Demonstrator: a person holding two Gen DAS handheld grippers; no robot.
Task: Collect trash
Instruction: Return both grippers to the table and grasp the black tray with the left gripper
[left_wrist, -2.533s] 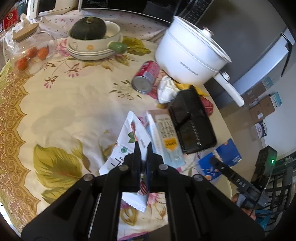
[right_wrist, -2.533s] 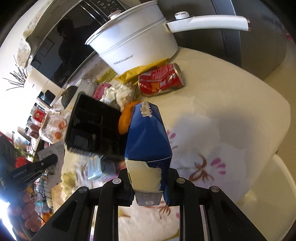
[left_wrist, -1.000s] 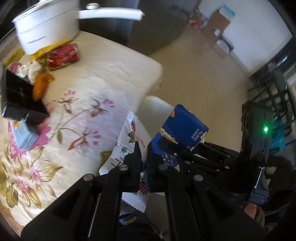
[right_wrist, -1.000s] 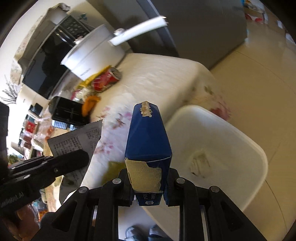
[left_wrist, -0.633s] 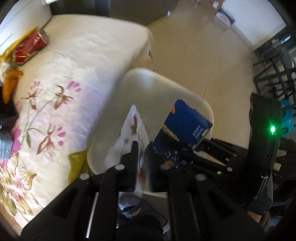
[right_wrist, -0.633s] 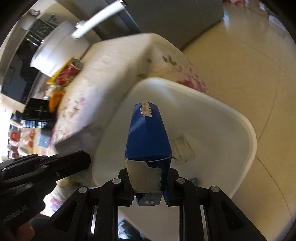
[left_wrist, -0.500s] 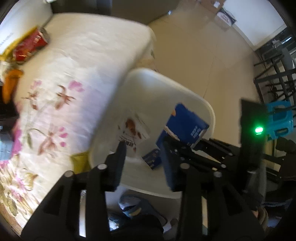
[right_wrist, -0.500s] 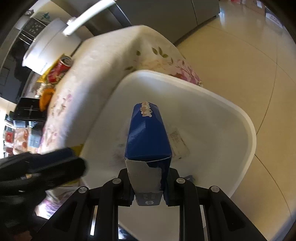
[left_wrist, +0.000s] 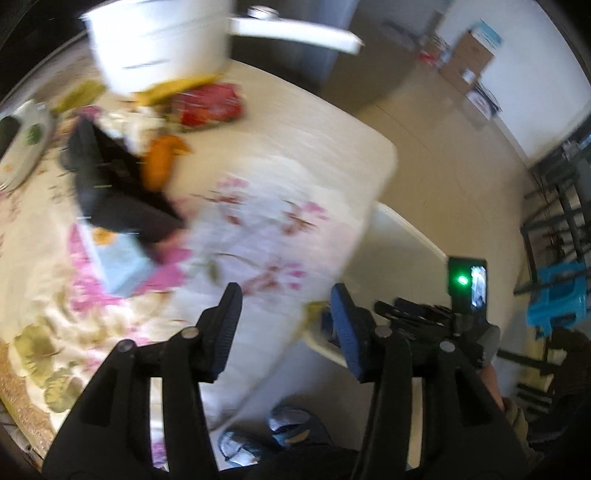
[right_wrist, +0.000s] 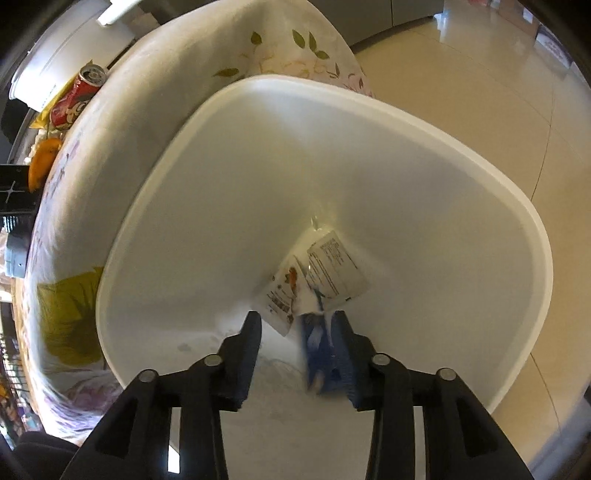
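Note:
My right gripper (right_wrist: 297, 332) hangs inside the white bin (right_wrist: 517, 206), its jaws opening. A blurred blue carton (right_wrist: 325, 354) sits between them against the right finger, clear of the left pad. White snack wrappers (right_wrist: 317, 277) lie on the bin's floor. My left gripper (left_wrist: 286, 325) hovers over the table's edge with its jaws opening and nothing between them. On the floral cloth (left_wrist: 258, 206) lie a red can (left_wrist: 207, 103), an orange peel (left_wrist: 159, 166), a black tray (left_wrist: 118, 192) and a pale blue pack (left_wrist: 122, 266).
A white pot (left_wrist: 159, 44) with a long handle stands at the table's far side. The bin's rim (left_wrist: 406, 236) shows beside the table, on a tiled floor (left_wrist: 443, 122). Cardboard boxes (left_wrist: 469, 55) and a blue stool (left_wrist: 557, 295) stand further off. A person's shoes (left_wrist: 288, 432) show below.
The left gripper let the white wrapper fall into the bin, opened and swung back over the table. The right gripper sank into the bin and opened off the blue carton.

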